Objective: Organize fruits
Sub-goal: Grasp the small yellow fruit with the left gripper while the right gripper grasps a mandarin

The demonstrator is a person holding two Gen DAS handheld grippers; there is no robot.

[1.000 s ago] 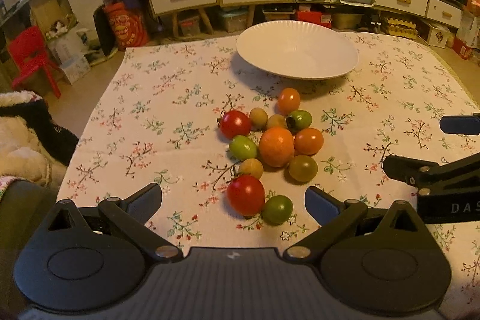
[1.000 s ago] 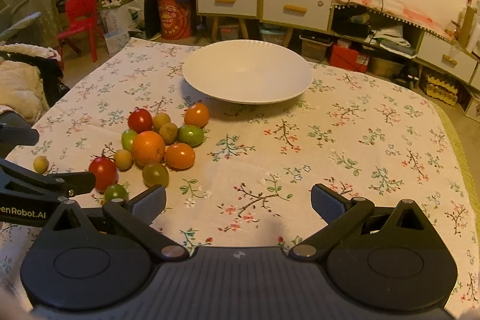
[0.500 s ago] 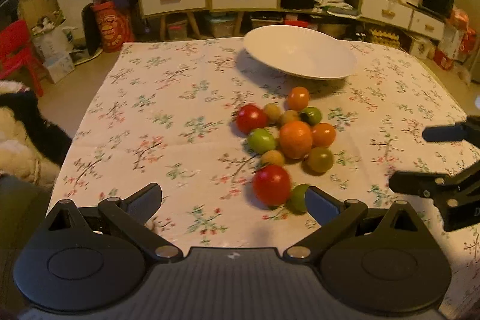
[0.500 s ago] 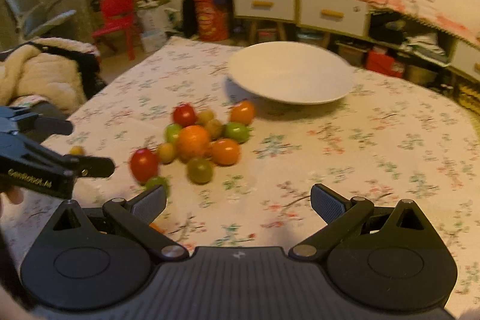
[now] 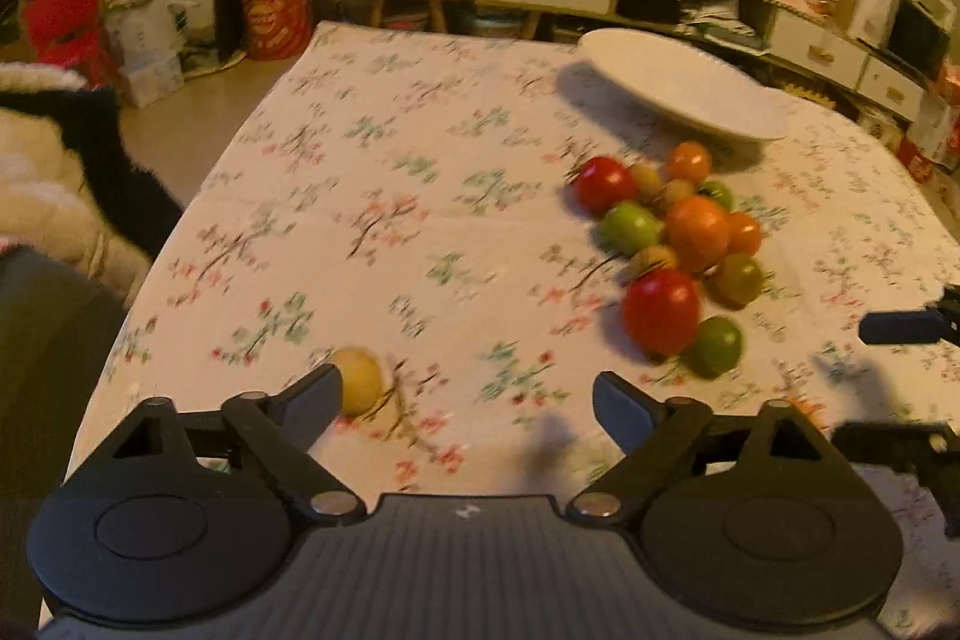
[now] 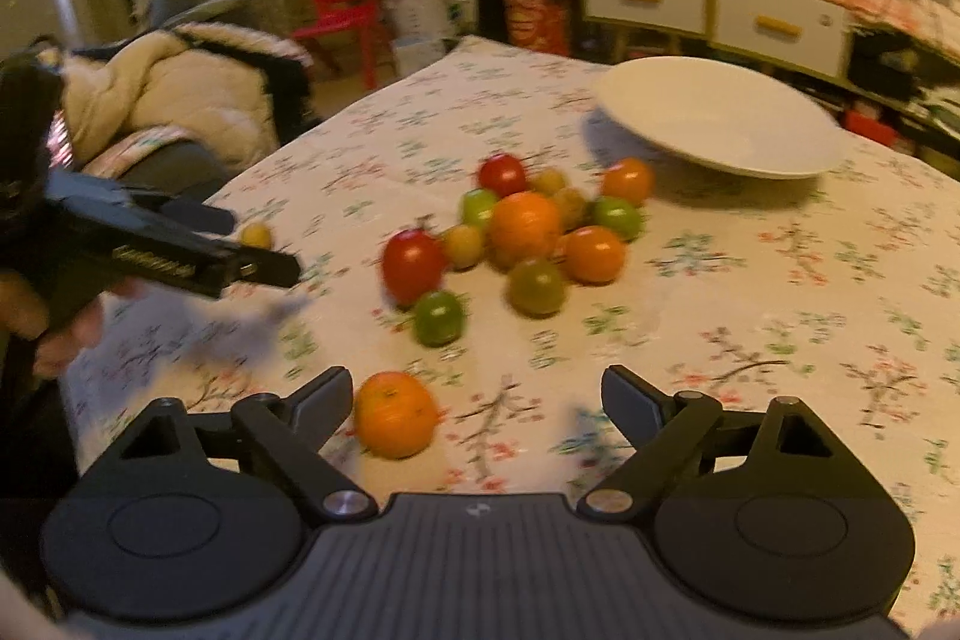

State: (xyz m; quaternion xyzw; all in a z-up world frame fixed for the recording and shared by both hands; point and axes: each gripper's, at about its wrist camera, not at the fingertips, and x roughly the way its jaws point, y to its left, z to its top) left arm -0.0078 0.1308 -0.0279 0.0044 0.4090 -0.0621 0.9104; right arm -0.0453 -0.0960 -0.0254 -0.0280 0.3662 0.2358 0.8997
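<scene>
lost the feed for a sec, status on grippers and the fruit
Left gripper open, small yellow fruit at its left finger. Right gripper open, orange just ahead. White plate empty. Nothing blocking.

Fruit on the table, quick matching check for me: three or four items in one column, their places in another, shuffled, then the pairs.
Items:
1. white plate
2. lone orange fruit
3. small yellow fruit
4. big orange fruit

Places:
A. middle of the fruit cluster
B. just ahead of the right tool, near its left finger
C. far side of the cloth, beyond the cluster, nothing on it
D. beside the left finger of the left tool, apart from the cluster

Pairs: 1-C, 2-B, 3-D, 4-A
</scene>
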